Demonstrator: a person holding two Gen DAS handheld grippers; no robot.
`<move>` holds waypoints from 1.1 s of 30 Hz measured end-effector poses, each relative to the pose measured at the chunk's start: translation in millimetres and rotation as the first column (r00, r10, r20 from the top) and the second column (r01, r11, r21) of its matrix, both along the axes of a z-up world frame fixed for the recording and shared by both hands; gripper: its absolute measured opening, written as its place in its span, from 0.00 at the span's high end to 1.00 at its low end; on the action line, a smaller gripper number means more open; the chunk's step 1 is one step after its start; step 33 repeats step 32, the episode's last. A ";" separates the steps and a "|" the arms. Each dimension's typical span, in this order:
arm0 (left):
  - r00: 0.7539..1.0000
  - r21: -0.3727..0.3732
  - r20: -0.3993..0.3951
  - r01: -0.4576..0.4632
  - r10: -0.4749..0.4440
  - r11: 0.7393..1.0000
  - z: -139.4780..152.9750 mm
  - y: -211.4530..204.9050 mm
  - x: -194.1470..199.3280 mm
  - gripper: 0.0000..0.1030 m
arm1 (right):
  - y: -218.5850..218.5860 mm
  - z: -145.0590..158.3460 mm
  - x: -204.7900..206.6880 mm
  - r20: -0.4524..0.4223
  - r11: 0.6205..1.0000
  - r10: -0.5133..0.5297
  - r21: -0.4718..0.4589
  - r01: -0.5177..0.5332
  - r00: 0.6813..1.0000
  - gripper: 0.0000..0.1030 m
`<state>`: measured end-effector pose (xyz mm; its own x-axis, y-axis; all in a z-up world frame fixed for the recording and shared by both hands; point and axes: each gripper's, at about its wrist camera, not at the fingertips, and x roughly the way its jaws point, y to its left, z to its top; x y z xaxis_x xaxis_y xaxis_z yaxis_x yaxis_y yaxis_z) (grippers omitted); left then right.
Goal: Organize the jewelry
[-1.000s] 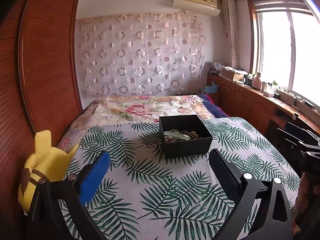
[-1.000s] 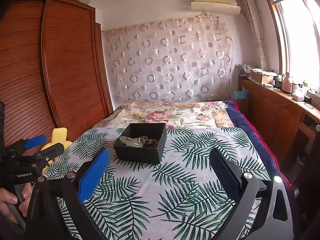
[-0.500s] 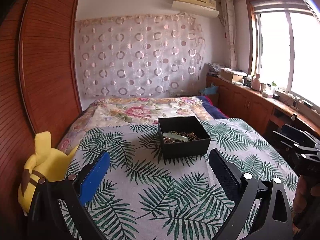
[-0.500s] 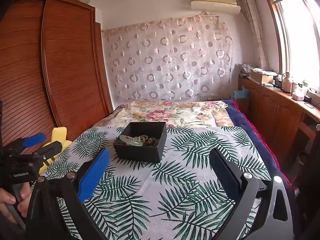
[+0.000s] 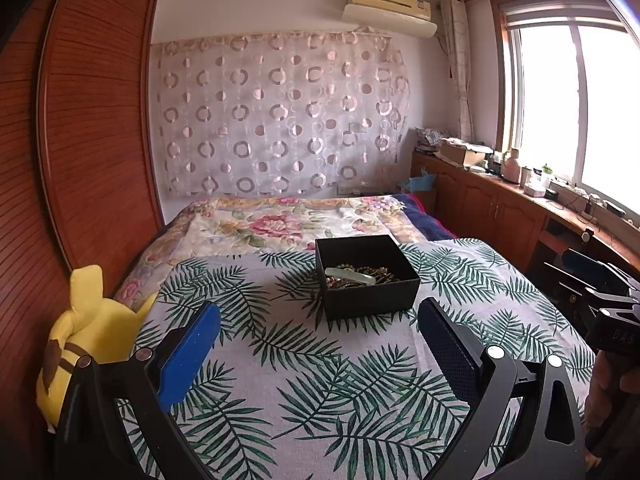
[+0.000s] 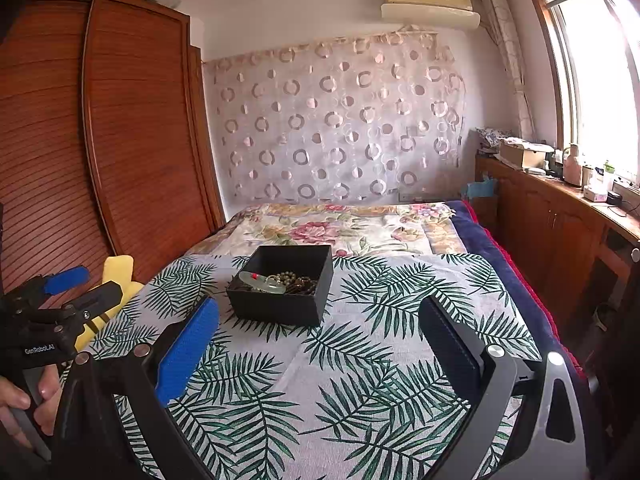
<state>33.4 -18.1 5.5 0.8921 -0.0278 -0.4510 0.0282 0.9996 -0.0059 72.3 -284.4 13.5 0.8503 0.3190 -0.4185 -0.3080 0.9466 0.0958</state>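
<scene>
Bedspread (image 5: 320, 360) underneath, both tools (image 5: 318, 338) (image 6: 318, 338) gape wide, empty.

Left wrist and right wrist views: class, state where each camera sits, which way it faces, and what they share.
Left wrist: behind the open left gripper, facing the black box up the bed; right gripper at its right edge.
Right wrist: behind the open right gripper, facing likewise; left gripper at its left edge.
Shared: box, leaf-print cloth, yellow plush.

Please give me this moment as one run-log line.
left gripper: open, empty | right gripper: open, empty | box: on bed, holds beads and pendant | stage: approach
</scene>
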 end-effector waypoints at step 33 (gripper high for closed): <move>1.000 -0.004 0.007 0.001 -0.001 1.000 6.0 7.5 -0.2 0.07 | 1.3 -3.4 -2.1 0.000 1.000 0.002 0.002 -0.002 1.000 0.02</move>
